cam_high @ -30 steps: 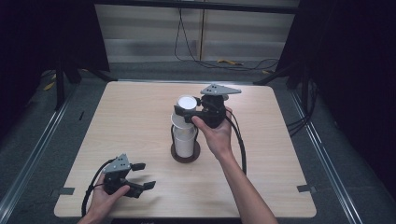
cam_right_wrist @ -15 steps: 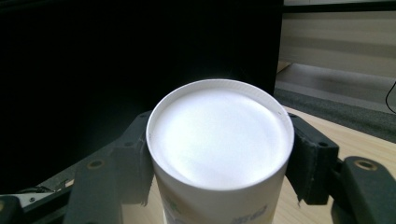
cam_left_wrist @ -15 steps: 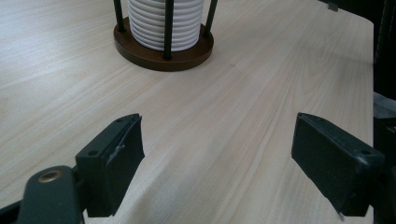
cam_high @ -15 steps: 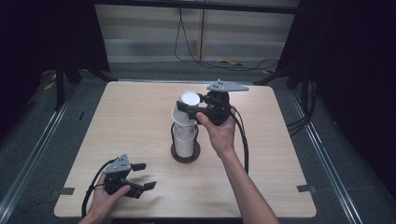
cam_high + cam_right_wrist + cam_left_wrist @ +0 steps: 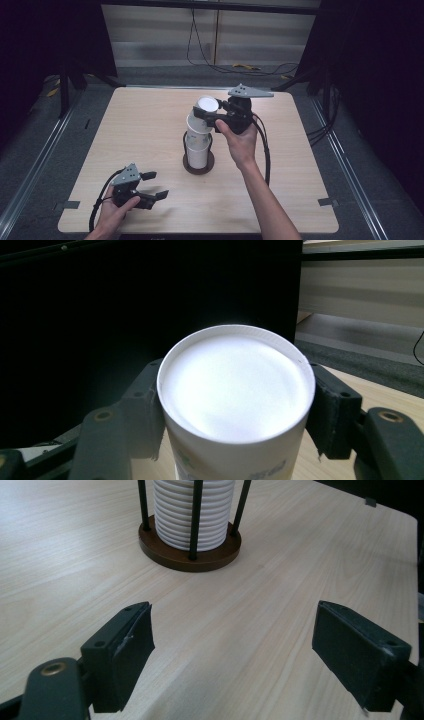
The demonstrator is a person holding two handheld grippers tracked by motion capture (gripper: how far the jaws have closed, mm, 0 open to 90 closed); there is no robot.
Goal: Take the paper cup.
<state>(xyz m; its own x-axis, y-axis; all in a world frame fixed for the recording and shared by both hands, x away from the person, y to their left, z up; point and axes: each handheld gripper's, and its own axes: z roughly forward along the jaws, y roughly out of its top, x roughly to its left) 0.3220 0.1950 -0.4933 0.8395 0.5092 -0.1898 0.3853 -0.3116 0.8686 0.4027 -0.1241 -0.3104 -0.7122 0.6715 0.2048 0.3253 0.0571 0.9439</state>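
Since the earlier high view, the right gripper (image 5: pixel 212 116) has been shifted only slightly beside the top of the stack, and the paper cup (image 5: pixel 206 108) it holds is now seen tipped a little more toward the far left, its white bottom turned up; the left gripper (image 5: pixel 154 185) has been kept where it was.

In the right gripper view, the two black jaws are closed narrowly against opposite sides of the paper cup (image 5: pixel 235 395), which is held upside down with its flat white base facing the camera. Faint printing can be made out low on its wall, too blurred to be read. The cup is gripped at the top of the stack of cups (image 5: pixel 199 145), and whether it has been lifted clear of the cup beneath cannot be told.

That stack is kept upright inside a holder (image 5: pixel 198 164) made of a round brown base and thin dark rods, set near the middle of the table (image 5: pixel 140 120). In the left gripper view, the ribbed white stack (image 5: pixel 192 510) is seen standing between the rods on the brown base (image 5: pixel 190 555).

The left gripper's jaws are held wide apart with nothing between them, low over the bare wood at the near left of the table, well apart from the holder. A black cable (image 5: pixel 265 150) is trailed from the right gripper along the person's forearm.
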